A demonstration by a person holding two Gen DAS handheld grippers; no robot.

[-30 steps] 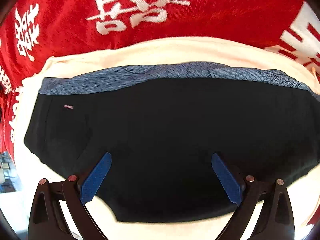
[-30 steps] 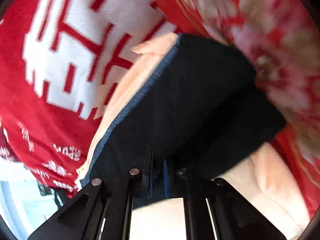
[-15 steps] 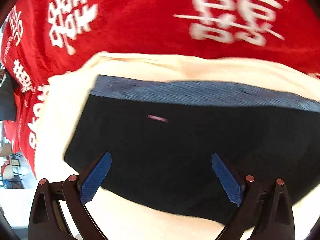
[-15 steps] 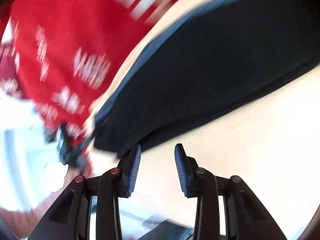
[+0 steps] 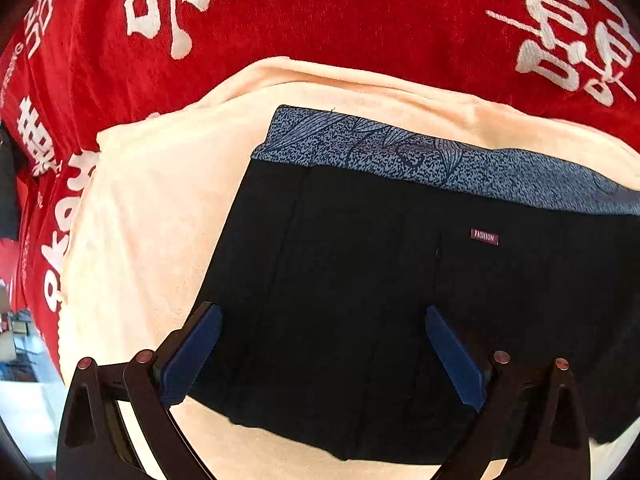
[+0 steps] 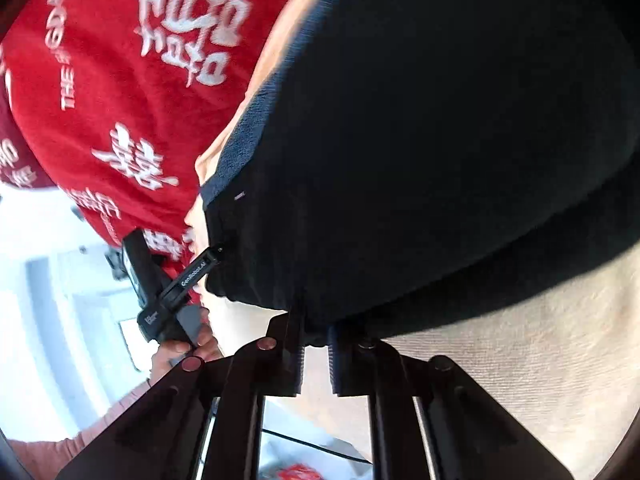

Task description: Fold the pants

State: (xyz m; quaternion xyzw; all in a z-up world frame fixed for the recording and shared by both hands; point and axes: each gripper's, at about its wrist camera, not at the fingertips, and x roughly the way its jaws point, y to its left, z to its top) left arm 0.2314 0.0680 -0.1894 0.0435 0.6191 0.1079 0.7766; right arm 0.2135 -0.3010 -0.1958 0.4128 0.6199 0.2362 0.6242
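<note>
The black pants (image 5: 380, 300) lie folded on a cream towel (image 5: 152, 220), with a blue patterned waistband (image 5: 400, 152) at the far edge and a small "FASHION" label (image 5: 484, 237). My left gripper (image 5: 320, 344) hovers open over the pants' left part, blue pads (image 5: 192, 352) wide apart. In the right wrist view the pants (image 6: 440, 140) fill the upper right. My right gripper (image 6: 314, 356) is nearly shut, its fingertips at the pants' near edge; whether cloth is pinched I cannot tell. The left gripper's body (image 6: 176, 288) and the hand holding it show at the pants' left corner.
A red blanket with white characters (image 5: 320, 20) covers the surface around the towel; it also shows in the right wrist view (image 6: 120, 100). The surface's edge and a bright room lie to the left (image 6: 48, 300).
The left gripper has shifted left, so the pants' left edge is now in view. The right gripper has come down to the pants' near edge and its jaws have narrowed.
</note>
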